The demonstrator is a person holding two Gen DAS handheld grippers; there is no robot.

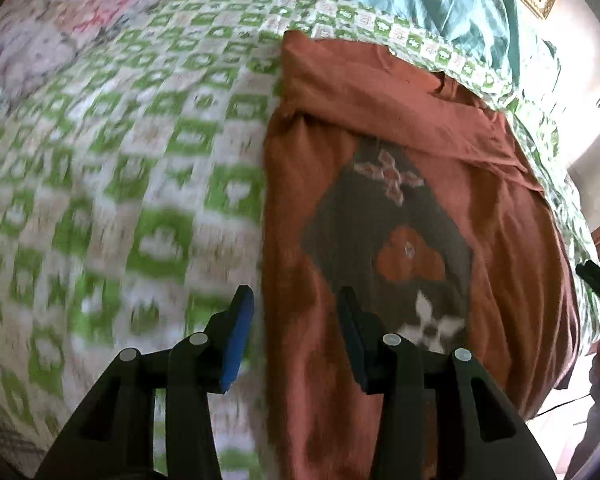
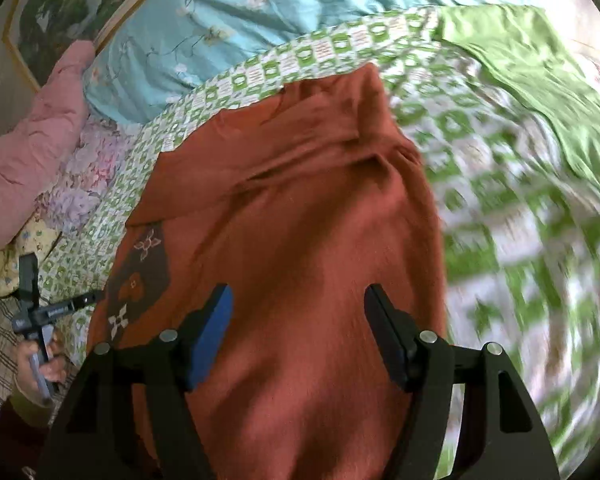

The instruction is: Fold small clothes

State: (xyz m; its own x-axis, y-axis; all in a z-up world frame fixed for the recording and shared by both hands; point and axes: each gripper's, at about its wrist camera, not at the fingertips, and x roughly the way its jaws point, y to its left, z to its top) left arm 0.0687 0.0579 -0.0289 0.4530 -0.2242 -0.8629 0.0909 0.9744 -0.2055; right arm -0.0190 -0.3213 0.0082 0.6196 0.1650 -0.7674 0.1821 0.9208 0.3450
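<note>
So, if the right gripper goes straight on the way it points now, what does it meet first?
Most likely the rust-orange garment lying on the checked bedspread; nothing else shows between the open jaws, though depth is unclear.

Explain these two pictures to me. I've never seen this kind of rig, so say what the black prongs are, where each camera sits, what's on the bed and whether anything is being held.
No robot here: a person holds a two-finger gripper in each hand, with a wide-angle camera on each looking along its fingers. One picture is from the left gripper, the other from the right gripper. The black prongs with blue pads are those fingers. Both stand open above a rust-orange shirt with a dark printed patch, partly folded on a green-and-white checked bedspread. Nothing is held. The person's hand grips the left tool's handle at the right-hand view's edge. A teal floral cover lies behind.
</note>
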